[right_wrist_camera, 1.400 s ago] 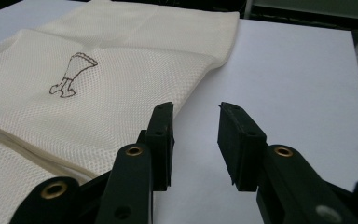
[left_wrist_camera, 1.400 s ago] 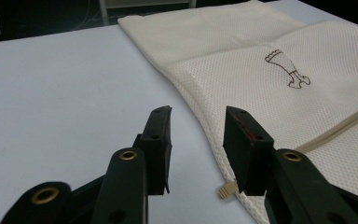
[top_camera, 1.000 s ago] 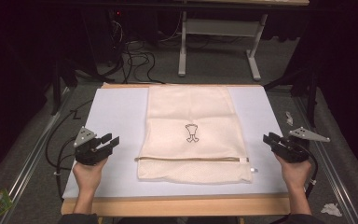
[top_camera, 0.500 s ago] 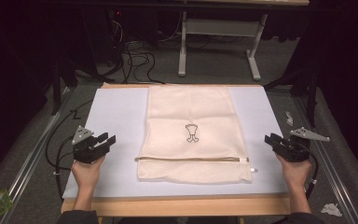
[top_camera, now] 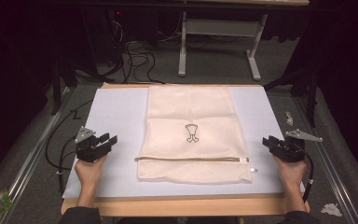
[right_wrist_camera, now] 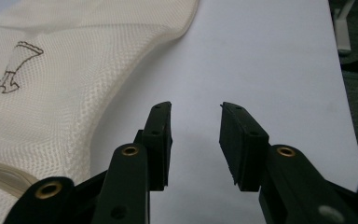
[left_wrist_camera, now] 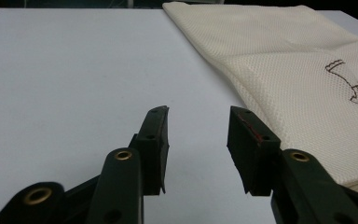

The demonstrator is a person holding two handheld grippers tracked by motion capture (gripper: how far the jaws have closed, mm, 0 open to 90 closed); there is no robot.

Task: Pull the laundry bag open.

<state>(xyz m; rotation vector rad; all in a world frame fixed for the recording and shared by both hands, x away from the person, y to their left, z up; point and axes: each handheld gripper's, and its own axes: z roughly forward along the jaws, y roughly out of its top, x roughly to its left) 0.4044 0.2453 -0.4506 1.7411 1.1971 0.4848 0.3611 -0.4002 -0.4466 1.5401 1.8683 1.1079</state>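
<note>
**Mesh bag lies flat between two parted, empty grippers**

The cream mesh bag lies flat on the pale sheet that covers the table, midway between the two grippers and well apart from both. A small dark emblem is printed near its middle, and a zipper runs across it near the edge closest to the person, with a white pull tab at the end that faces the right gripper.

The left gripper sits over the bare sheet off the bag's left edge, its jaws aimed toward the bag. In the left gripper view the left gripper shows its jaws parted about halfway; they have just been opening, nothing lies between them, and the pads touch nothing. There the bag lies ahead and to the right of the jaws, its near edge just beside the right jaw, the emblem farther off.

The right gripper sits over the sheet off the bag's right edge, pointing back toward the bag. In the right gripper view the right gripper stands about half open too, its jaws having just been opening over bare sheet and gripping nothing. The bag lies to the left of these jaws, its curved edge just beside the left jaw, with the zipper at the lower left.

A hand holds the left gripper and another hand the right, near the table's front edge.
</note>
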